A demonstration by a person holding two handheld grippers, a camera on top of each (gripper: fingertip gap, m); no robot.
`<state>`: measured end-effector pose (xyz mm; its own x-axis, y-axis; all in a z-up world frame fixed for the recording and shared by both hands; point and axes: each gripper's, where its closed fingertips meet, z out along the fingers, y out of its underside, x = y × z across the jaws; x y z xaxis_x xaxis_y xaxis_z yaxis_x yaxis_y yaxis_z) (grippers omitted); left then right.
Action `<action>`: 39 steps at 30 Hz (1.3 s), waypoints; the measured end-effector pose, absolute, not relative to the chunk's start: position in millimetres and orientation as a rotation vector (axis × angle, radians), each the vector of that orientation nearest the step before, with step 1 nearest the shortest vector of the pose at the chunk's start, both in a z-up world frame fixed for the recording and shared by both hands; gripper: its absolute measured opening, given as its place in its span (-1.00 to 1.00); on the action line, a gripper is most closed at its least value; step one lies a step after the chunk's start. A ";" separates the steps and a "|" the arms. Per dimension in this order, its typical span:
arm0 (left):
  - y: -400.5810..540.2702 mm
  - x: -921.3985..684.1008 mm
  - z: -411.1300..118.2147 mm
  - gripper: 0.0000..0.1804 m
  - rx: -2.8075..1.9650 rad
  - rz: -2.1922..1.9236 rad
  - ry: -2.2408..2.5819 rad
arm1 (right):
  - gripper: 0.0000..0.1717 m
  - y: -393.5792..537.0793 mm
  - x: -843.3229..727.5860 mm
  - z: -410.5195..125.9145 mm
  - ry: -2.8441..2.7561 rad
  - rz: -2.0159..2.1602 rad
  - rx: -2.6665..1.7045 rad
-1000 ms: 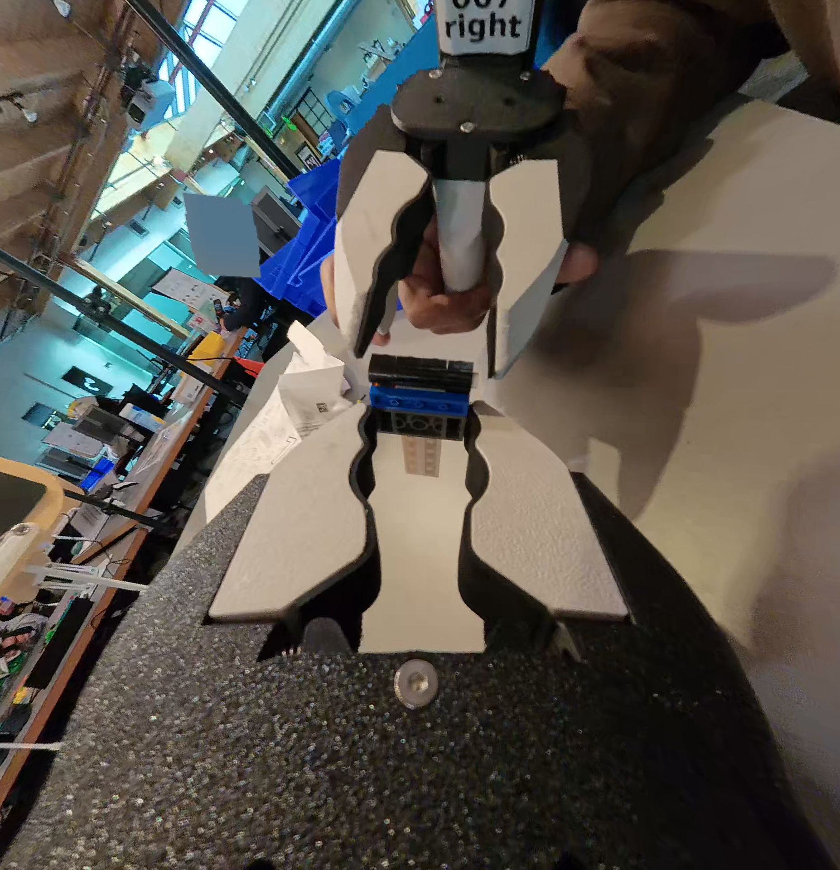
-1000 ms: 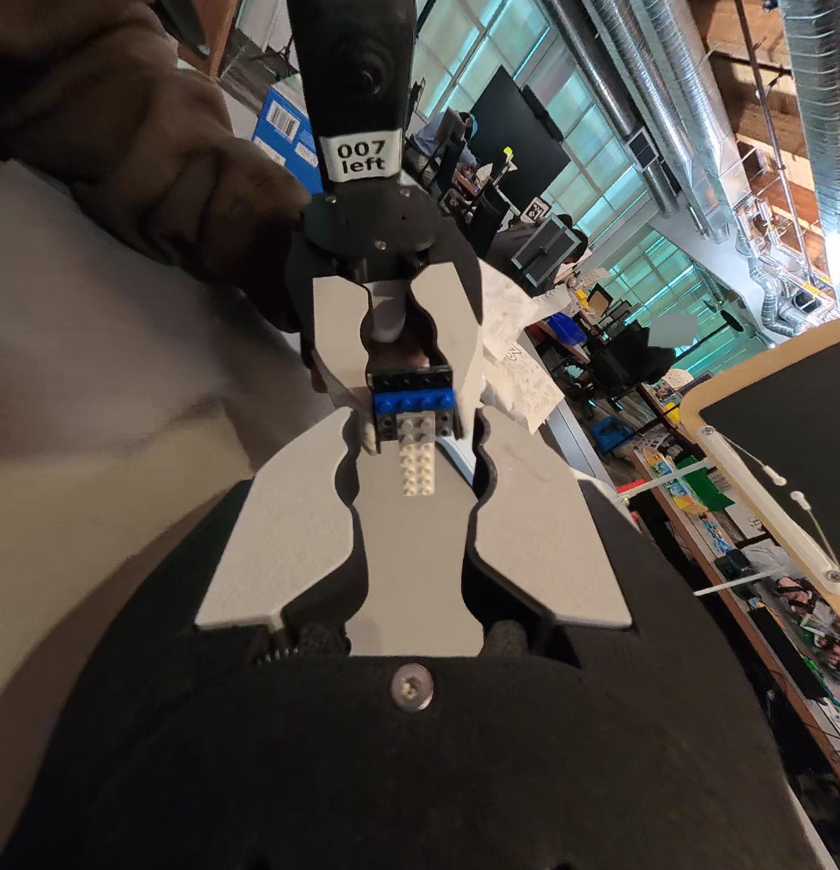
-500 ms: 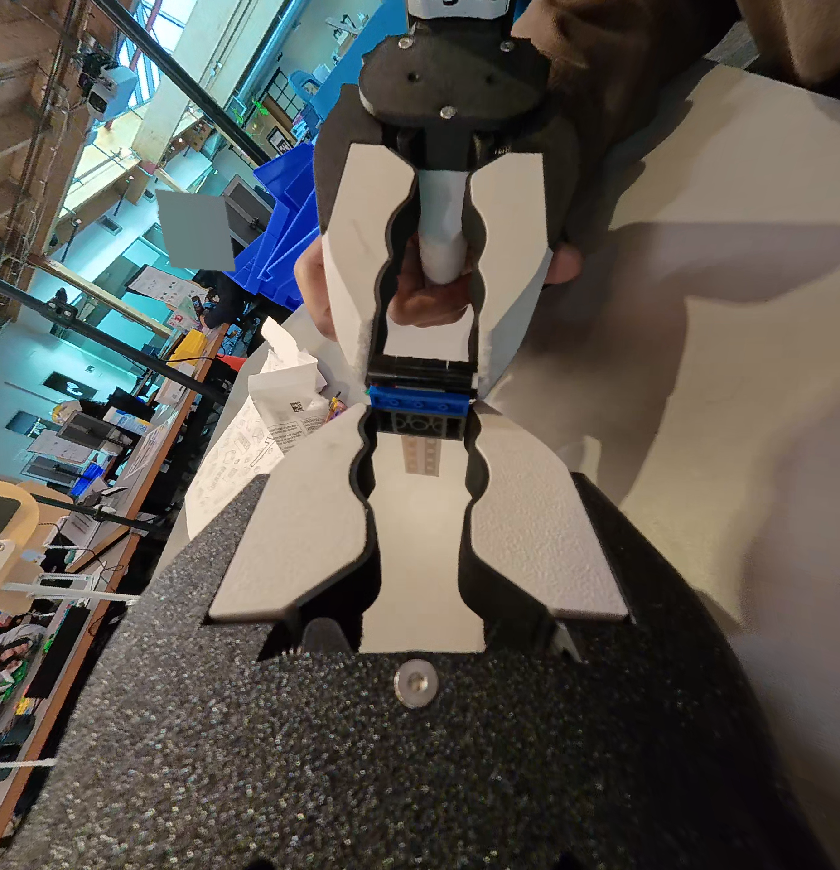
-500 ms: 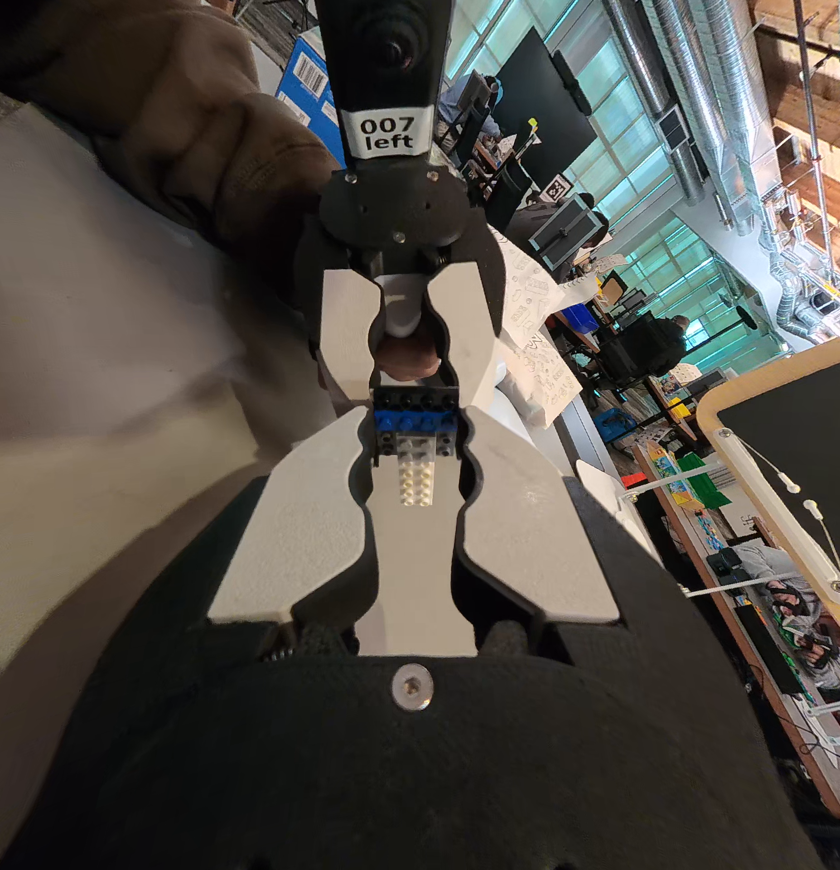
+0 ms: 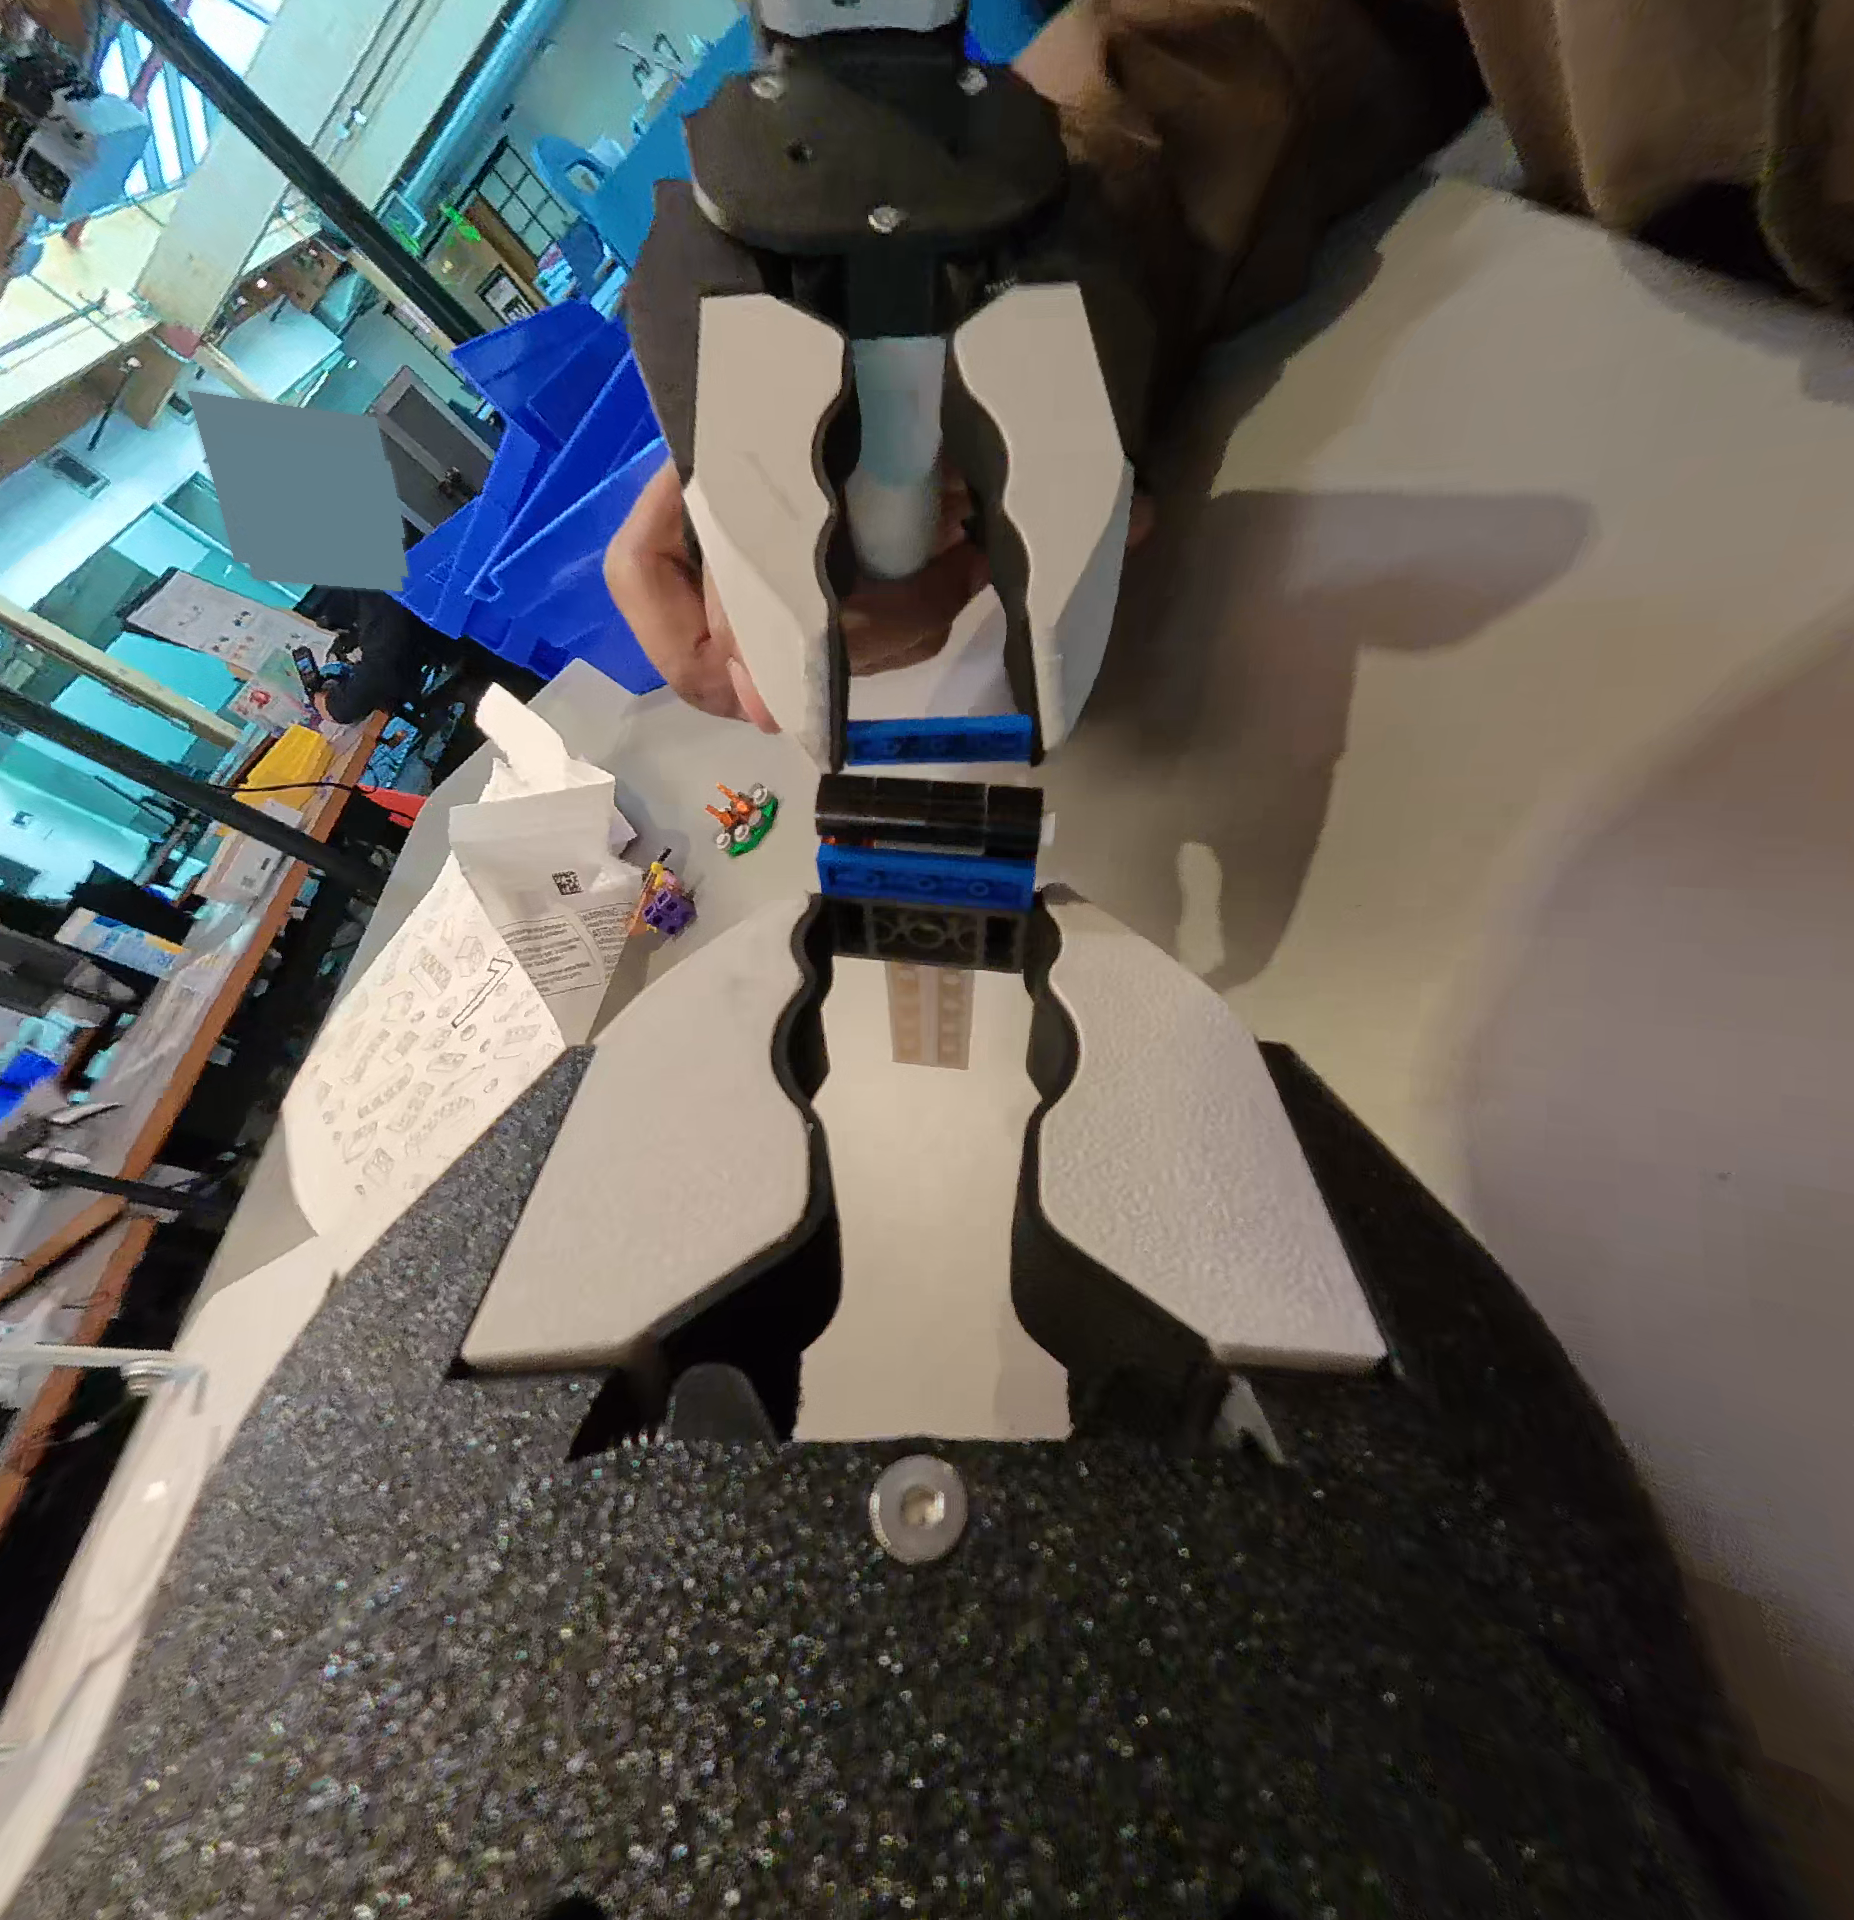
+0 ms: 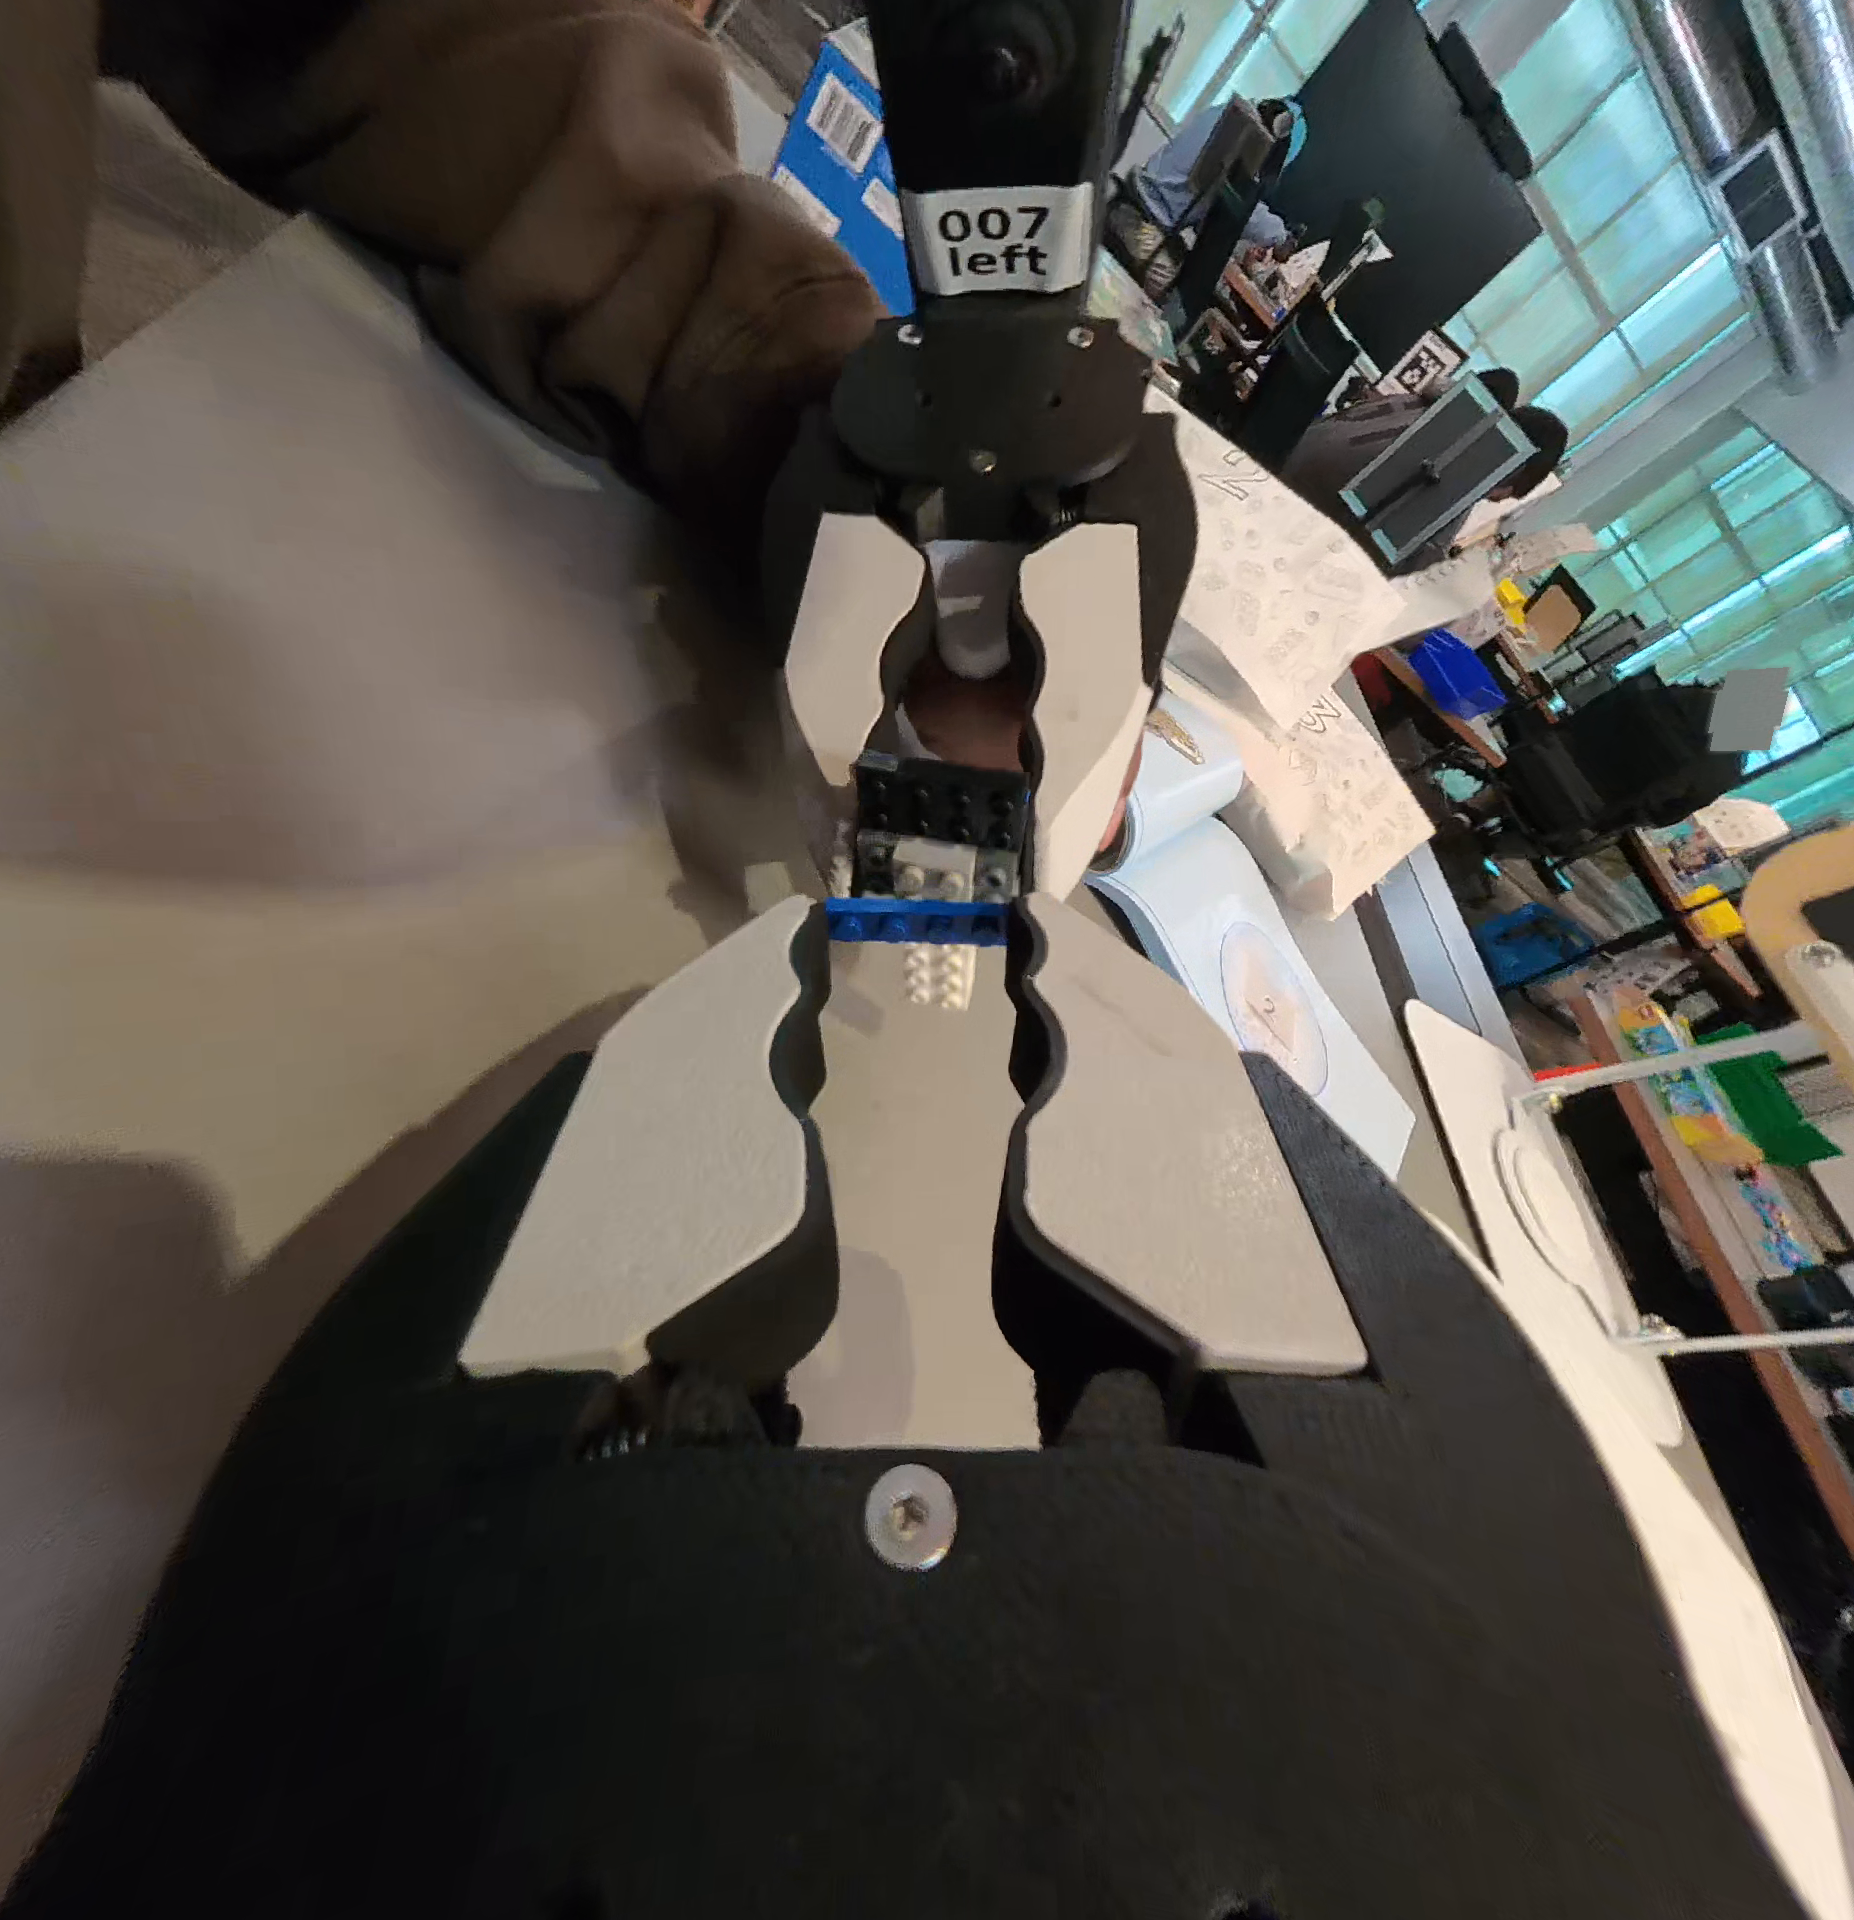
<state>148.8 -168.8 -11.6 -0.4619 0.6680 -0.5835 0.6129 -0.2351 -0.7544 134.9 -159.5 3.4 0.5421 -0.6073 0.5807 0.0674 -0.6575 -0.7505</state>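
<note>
In the left wrist view my left gripper (image 5: 928, 935) is shut on a small brick stack (image 5: 928, 868): a dark grey brick between the pads, then a blue plate, then black bricks. Facing it, my right gripper (image 5: 938, 740) is shut on a separate blue plate (image 5: 938, 740), held a short gap away from the stack's black end. The right wrist view shows the same: my right gripper (image 6: 918, 925) grips the blue plate (image 6: 918, 922), and the left gripper (image 6: 944, 821) holds the black and grey stack (image 6: 938, 831) just beyond. A white brick (image 6: 938, 977) lies on the table below.
The white table (image 5: 1525, 935) carries a white paper bag (image 5: 549, 831), a printed instruction sheet (image 5: 424, 1060), a small orange and green build (image 5: 741, 821) and a small purple build (image 5: 665, 906). Blue bins (image 5: 549, 499) stand behind. An open booklet (image 6: 1266, 987) lies at the right. Both grippers' tips are close together, under 4 cm apart.
My right gripper came up open, shut on the far end of the stack, then drew back with a blue plate. A gap now separates plate and stack. The left gripper kept its grip.
</note>
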 end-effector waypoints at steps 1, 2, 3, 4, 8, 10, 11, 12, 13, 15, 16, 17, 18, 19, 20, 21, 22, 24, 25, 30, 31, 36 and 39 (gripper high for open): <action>-168.1 147.6 -7.7 -0.61 -1.542 1.828 -1.894 | -0.62 -161.7 136.0 5.1 0.460 -1.149 -2.017; -167.6 146.8 -3.6 -0.61 -1.474 1.822 -1.874 | -0.62 -163.9 137.5 6.9 0.487 -1.157 -2.007; -168.2 147.7 -0.2 -0.61 -1.399 1.811 -1.868 | -0.62 -166.1 139.0 8.3 0.517 -1.165 -1.998; -169.4 149.5 3.1 -0.61 -1.326 1.802 -1.865 | -0.62 -168.4 140.3 9.0 0.549 -1.167 -1.991; -172.2 156.6 16.2 -0.61 -1.075 1.748 -1.831 | -0.62 -178.1 141.9 10.2 0.646 -1.217 -1.966; -172.4 160.2 24.8 -0.61 -0.955 1.730 -1.795 | -0.62 -180.6 139.6 10.0 0.692 -1.230 -1.960; -172.0 161.5 28.1 -0.61 -0.916 1.726 -1.775 | -0.62 -181.7 137.4 9.9 0.716 -1.236 -1.956; -171.3 162.1 30.4 -0.61 -0.886 1.716 -1.758 | -0.62 -183.1 134.4 9.4 0.744 -1.242 -1.953; -171.1 162.3 31.6 -0.61 -0.859 1.700 -1.749 | -0.62 -185.4 130.8 9.1 0.776 -1.253 -1.949; -170.5 161.8 34.6 -0.61 -0.810 1.672 -1.720 | -0.62 -193.2 120.5 11.0 0.853 -1.289 -1.934; -169.6 160.8 36.2 -0.61 -0.788 1.652 -1.700 | -0.62 -198.5 113.6 13.7 0.898 -1.312 -1.921; -169.7 160.6 37.3 -0.61 -0.766 1.641 -1.690 | -0.62 -205.0 105.6 17.4 0.947 -1.337 -1.899; -169.7 160.2 37.9 -0.61 -0.749 1.630 -1.683 | -0.62 -212.6 96.4 21.6 1.001 -1.360 -1.873; -169.7 159.8 38.0 -0.61 -0.737 1.616 -1.680 | -0.62 -220.9 86.3 25.4 1.061 -1.375 -1.847; -170.3 159.7 37.6 -0.61 -0.727 1.609 -1.684 | -0.62 -230.1 75.1 29.7 1.120 -1.393 -1.825; -171.2 159.4 36.6 -0.61 -0.721 1.603 -1.696 | -0.62 -240.3 63.2 34.9 1.175 -1.419 -1.805; -171.7 158.4 35.4 -0.61 -0.721 1.595 -1.707 | -0.62 -251.4 50.7 40.9 1.227 -1.450 -1.787; -174.5 156.5 30.2 -0.62 -0.730 1.585 -1.763 | -0.62 -276.5 24.7 53.3 1.333 -1.515 -1.759; -176.2 155.0 25.7 -0.61 -0.746 1.575 -1.806 | -0.62 -291.3 11.3 58.0 1.396 -1.546 -1.749; -178.4 146.3 8.6 -0.61 -0.857 1.534 -1.955 | -0.61 -363.9 -49.8 50.4 1.790 -1.565 -1.730; -178.1 144.9 8.7 -0.61 -0.863 1.534 -1.955 | -0.61 -375.5 -59.6 41.0 1.883 -1.530 -1.741; -177.7 143.5 9.0 -0.61 -0.843 1.516 -1.949 | -0.54 -396.9 -80.7 4.8 2.122 -1.355 -1.808; -178.5 143.6 6.1 -0.61 -0.841 1.499 -1.968 | -0.48 -386.8 -72.2 12.1 2.065 -1.389 -1.850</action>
<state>143.6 -178.5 6.1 -0.6704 0.7411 0.0360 0.1622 0.1938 -0.9675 -72.2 -386.8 12.1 -0.2877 -0.8125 0.5069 -0.7758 -0.1126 -0.6208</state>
